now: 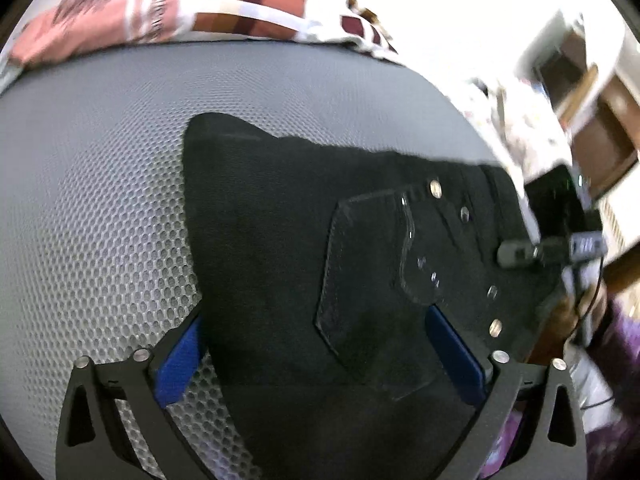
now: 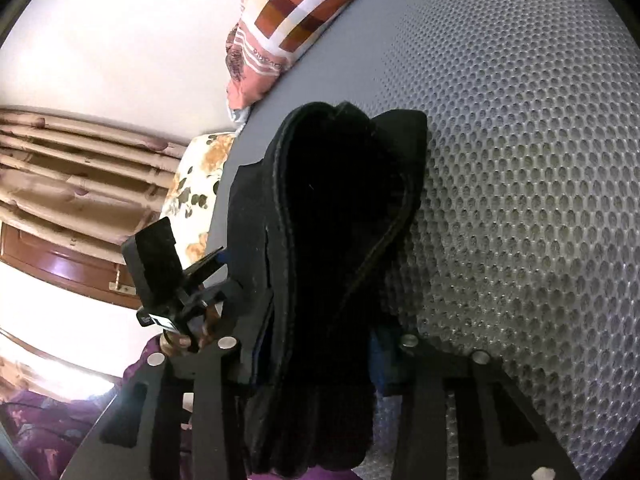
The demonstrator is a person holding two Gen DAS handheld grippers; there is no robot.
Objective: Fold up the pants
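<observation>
Lying bunched on honeycomb grey mesh [image 2: 520,160], thick black pants [image 2: 320,260] are clamped by the right gripper [image 2: 320,344].
Left gripper [image 1: 320,344]: blue pads spread wide around flat fuzzy cloth.

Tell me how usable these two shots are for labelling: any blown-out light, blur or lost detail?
Left wrist view: the upper right is blown out white, the patterned pillow is smeared, and the black pants keep faint pocket stitching. Right wrist view: the wall at left glares, the pants between the right gripper are nearly featureless black, and the grey mesh mat is sharp. Both bulge with fisheye distortion.
</observation>
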